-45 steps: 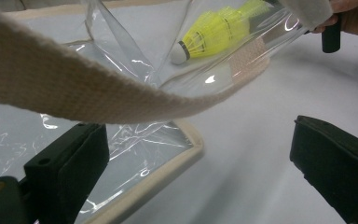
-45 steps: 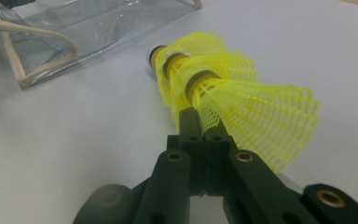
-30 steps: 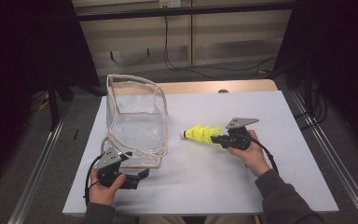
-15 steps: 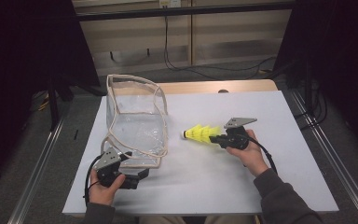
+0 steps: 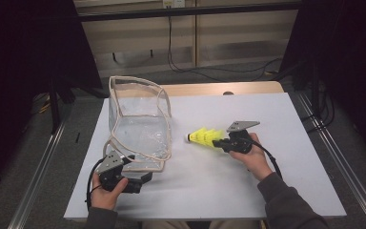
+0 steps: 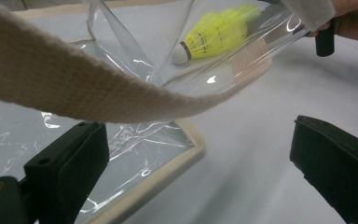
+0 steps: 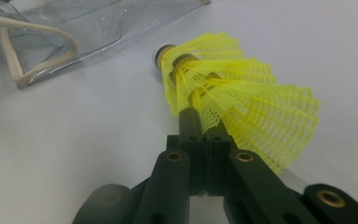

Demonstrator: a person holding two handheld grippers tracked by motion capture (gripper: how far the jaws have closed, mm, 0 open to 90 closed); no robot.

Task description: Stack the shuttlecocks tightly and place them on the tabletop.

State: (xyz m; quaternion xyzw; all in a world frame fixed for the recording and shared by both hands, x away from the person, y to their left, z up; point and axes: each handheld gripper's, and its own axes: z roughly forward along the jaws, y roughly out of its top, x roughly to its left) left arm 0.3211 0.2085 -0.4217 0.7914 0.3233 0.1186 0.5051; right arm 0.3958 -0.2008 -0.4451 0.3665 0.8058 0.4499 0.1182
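Note:
A stack of yellow shuttlecocks hangs just above the white table, cork end pointing at the clear bag. My right gripper is shut on the mesh skirt; in the right gripper view the shuttlecocks stick out past my closed right gripper. The bag has beige trim and stands open-topped at the left. My left gripper lies at the bag's near corner. In the left gripper view, my left gripper is open, with the bag's beige strap crossing above its jaws and the shuttlecocks seen through the plastic.
The white table board stretches bare to the right and front of the bag. A wooden strip runs along its far edge. Metal rails flank the table, and cables hang at the back.

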